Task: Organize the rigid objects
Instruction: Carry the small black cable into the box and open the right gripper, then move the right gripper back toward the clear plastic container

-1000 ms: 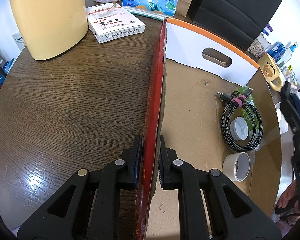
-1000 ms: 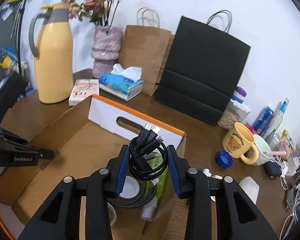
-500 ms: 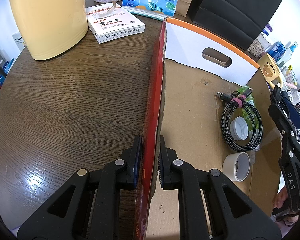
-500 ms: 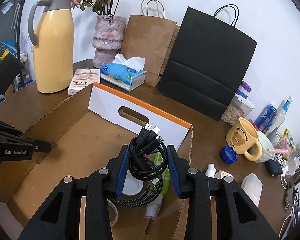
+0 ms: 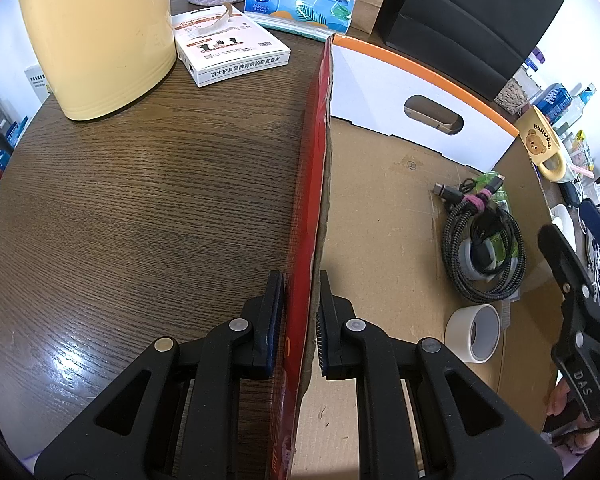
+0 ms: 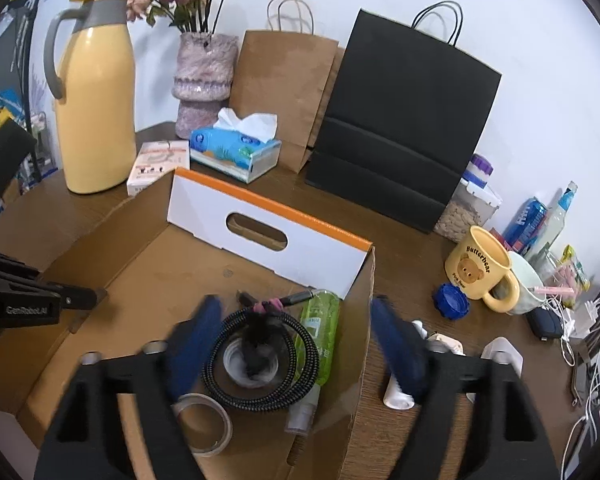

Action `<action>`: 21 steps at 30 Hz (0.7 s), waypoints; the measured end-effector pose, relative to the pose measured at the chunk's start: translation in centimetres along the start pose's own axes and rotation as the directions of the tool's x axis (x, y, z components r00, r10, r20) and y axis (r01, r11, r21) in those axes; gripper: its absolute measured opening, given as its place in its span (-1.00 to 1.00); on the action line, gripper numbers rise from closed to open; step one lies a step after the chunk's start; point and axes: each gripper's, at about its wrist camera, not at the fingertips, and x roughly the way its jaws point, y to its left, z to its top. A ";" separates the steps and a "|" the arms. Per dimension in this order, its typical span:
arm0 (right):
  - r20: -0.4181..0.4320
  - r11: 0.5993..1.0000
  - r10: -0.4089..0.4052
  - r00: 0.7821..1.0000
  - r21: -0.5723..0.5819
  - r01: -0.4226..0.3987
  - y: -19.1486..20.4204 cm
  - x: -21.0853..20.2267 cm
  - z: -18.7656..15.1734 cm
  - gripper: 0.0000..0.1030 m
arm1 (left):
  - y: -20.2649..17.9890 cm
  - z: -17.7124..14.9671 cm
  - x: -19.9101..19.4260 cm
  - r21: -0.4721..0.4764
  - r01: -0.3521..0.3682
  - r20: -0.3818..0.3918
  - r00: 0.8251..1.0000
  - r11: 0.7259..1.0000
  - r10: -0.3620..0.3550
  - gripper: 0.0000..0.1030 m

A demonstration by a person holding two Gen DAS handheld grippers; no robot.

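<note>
The left gripper (image 5: 298, 316) is clamped on the red side wall of the box (image 5: 320, 128), steadying it on the tabletop (image 5: 140, 200). The right gripper (image 6: 296, 336) hovers above the box's right end with its jaws spread wide and nothing between them, blurred with motion. Directly below it a small black cable (image 6: 258, 336) lies inside the ring of a larger braided cable (image 6: 260, 356) on the box floor, with a green bottle (image 6: 318, 332) just to the gripper's right and a tape roll (image 6: 202, 424) nearer, to its left. The step in hand appears to be the drop-off of the small cable into the box, which looks done. Next, the right gripper would likely lift clear of the wall and swing right toward the loose items on the tabletop, such as the blue cap (image 6: 450, 302), approaching from above with jaws apart while the left keeps the box from sliding.
</note>
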 end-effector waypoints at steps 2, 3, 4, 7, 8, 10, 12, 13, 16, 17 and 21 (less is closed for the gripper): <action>-0.004 1.000 -0.002 1.000 -0.004 0.002 0.1 0.0 -0.1 0.66 | 0.0 0.0 0.0 0.000 0.000 0.000 1.000 1.000 0.000 -0.80; -0.008 1.000 -0.001 1.000 -0.005 0.001 0.1 0.1 -0.1 0.66 | 0.0 0.0 0.0 0.000 0.000 0.000 1.000 1.000 0.000 -0.80; -0.007 1.000 -0.003 1.000 -0.003 0.003 0.1 0.1 -0.1 0.66 | 0.0 0.0 0.0 0.000 0.000 0.000 1.000 1.000 0.000 -0.80; -0.003 1.000 -0.001 1.000 -0.001 0.001 0.1 0.0 -0.1 0.66 | 0.0 0.0 0.0 0.000 0.000 0.000 1.000 1.000 0.000 -0.80; -0.002 1.000 0.000 1.000 -0.001 0.000 0.1 0.0 -0.1 0.66 | 0.0 0.0 0.0 0.000 0.000 0.000 1.000 1.000 0.000 -0.80; -0.004 1.000 -0.002 1.000 -0.001 0.002 0.1 0.0 -0.1 0.66 | 0.0 0.0 0.0 0.000 0.000 0.000 1.000 1.000 0.000 -0.80; -0.002 1.000 0.000 1.000 -0.001 0.000 0.0 0.0 -0.1 0.66 | 0.0 0.0 0.0 0.000 0.000 0.000 1.000 1.000 0.000 -0.80; -0.003 1.000 -0.001 1.000 -0.001 0.001 0.1 0.0 -0.1 0.66 | 0.0 0.0 0.0 0.000 0.000 0.000 1.000 1.000 0.000 -0.80; -0.002 1.000 -0.002 1.000 -0.001 0.002 0.0 -0.1 0.0 0.66 | 0.0 0.0 0.0 0.000 0.000 0.000 1.000 1.000 0.000 -0.80; -0.001 1.000 -0.003 1.000 -0.001 0.003 0.0 -0.1 0.0 0.66 | 0.0 0.0 0.0 0.000 0.000 0.000 1.000 1.000 0.000 -0.80; 0.001 1.000 -0.004 1.000 0.002 0.004 -0.1 -0.2 0.0 0.66 | 0.0 0.0 0.0 0.000 0.000 0.000 1.000 1.000 0.000 -0.80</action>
